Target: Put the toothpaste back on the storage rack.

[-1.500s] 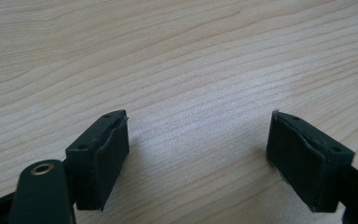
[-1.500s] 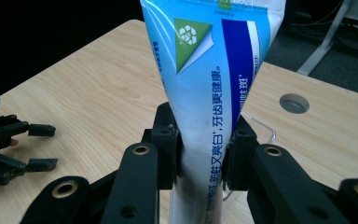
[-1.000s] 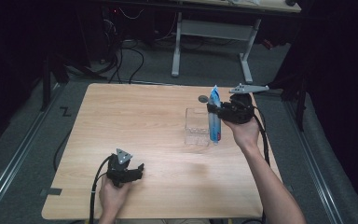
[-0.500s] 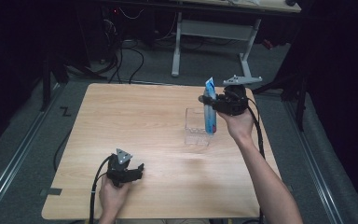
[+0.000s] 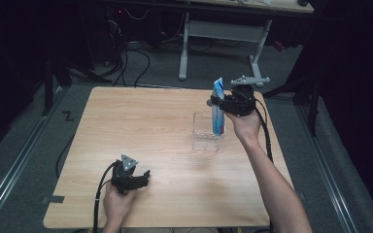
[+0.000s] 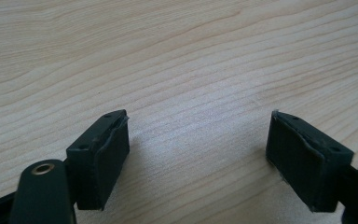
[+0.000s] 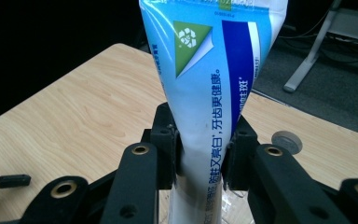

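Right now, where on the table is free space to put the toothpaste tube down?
Bare wood lies between the left gripper and the clear container, and along the table's far left. It is crowded where the right gripper holds the toothpaste tube in that container.

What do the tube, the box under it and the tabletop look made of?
Toothpaste tube: looks like glossy printed plastic laminate; it creases and carries sheen where the right gripper pinches it.
Clear box: probably rigid transparent plastic, possibly acrylic; the wood grain shows through its walls.
Table: light wood or wood-look laminate, matte, with even grain lines in the left gripper view; which of the two, the pictures leave open.
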